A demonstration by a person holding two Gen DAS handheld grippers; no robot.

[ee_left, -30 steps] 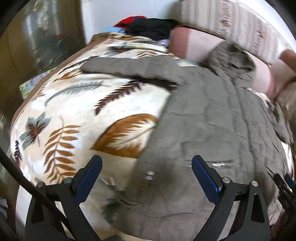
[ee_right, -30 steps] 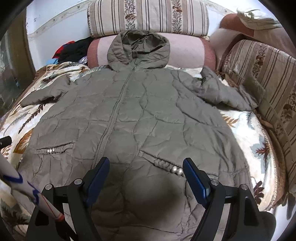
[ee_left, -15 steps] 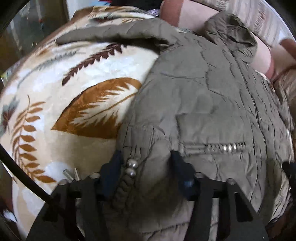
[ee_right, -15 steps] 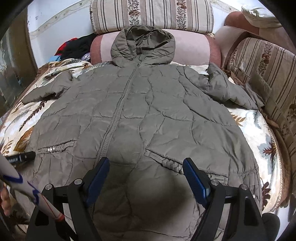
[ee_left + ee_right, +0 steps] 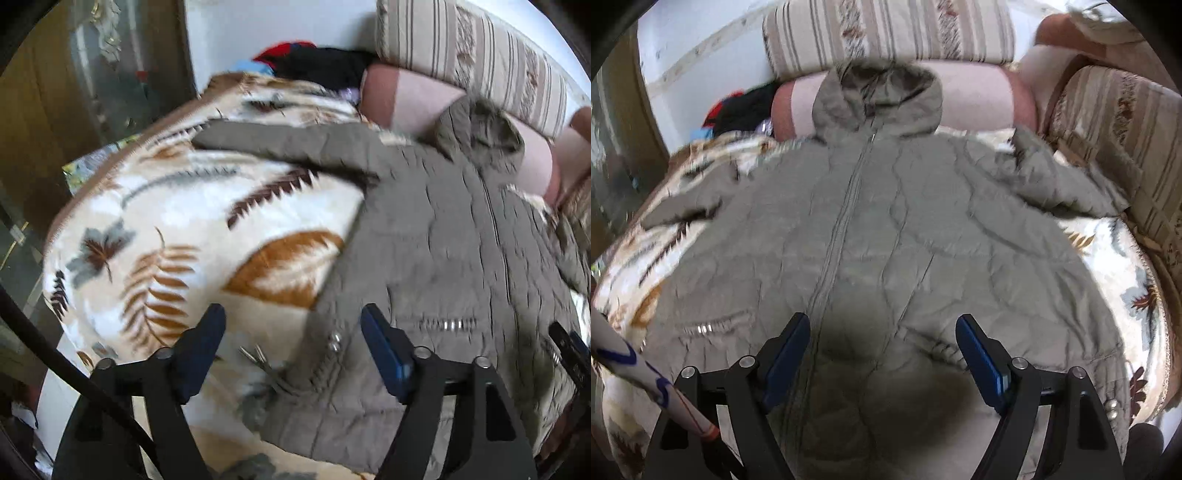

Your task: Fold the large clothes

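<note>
An olive-grey quilted hooded coat lies spread face up on a leaf-print blanket, hood against a pink bolster. In the left wrist view the coat fills the right half, its left sleeve stretched out to the left. My left gripper is open and empty over the coat's lower left edge, near a beaded pocket. My right gripper is open and empty above the lower middle of the coat, beside the zip.
Striped cushions and a pink bolster line the back; a striped sofa arm stands at right. A pile of dark and red clothes lies at the far left corner. A glass-fronted cabinet stands left of the bed.
My left gripper was closed on the coat's lower left edge half a second ago; it has opened, let go and pulled back. My right gripper has moved slightly closer over the coat.
</note>
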